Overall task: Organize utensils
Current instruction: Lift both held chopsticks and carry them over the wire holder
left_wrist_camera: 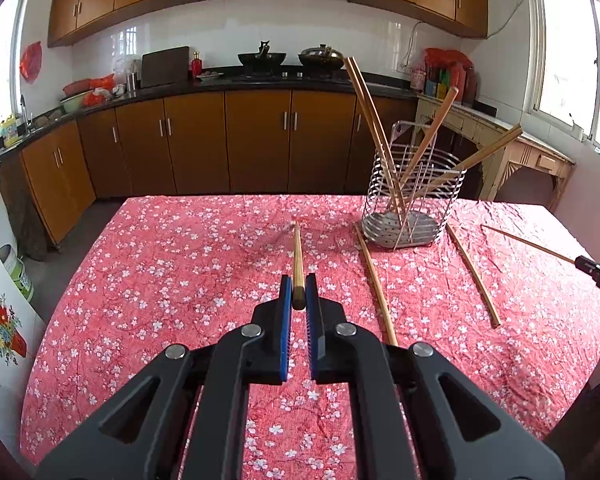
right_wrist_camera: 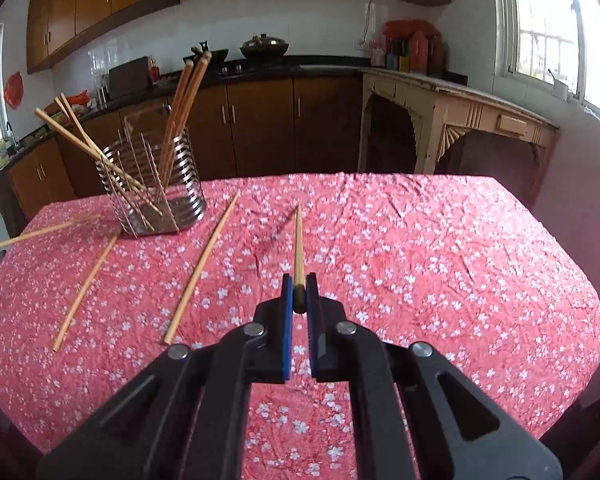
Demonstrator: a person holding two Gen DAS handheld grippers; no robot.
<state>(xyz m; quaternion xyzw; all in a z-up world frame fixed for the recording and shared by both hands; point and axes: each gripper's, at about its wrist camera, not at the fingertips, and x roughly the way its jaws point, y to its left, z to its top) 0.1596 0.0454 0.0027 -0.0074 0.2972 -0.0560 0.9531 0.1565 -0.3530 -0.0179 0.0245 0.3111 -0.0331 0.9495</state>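
Observation:
My left gripper (left_wrist_camera: 299,295) is shut on the thick end of a wooden chopstick (left_wrist_camera: 297,256) that points away over the table. My right gripper (right_wrist_camera: 299,293) is likewise shut on another chopstick (right_wrist_camera: 298,244), held above the cloth. A wire utensil holder (left_wrist_camera: 410,204) stands at the far right of the table in the left wrist view and at the far left (right_wrist_camera: 156,184) in the right wrist view, with several chopsticks leaning in it. Two loose chopsticks (left_wrist_camera: 376,284) (left_wrist_camera: 474,276) lie on the cloth in front of the holder, seen again in the right wrist view (right_wrist_camera: 200,268) (right_wrist_camera: 86,288).
The table wears a red flowered cloth (left_wrist_camera: 160,280). My right gripper's tip (left_wrist_camera: 598,274) and its chopstick show at the right edge of the left wrist view. Kitchen cabinets (left_wrist_camera: 220,140) and a pale side table (right_wrist_camera: 460,120) stand beyond the table.

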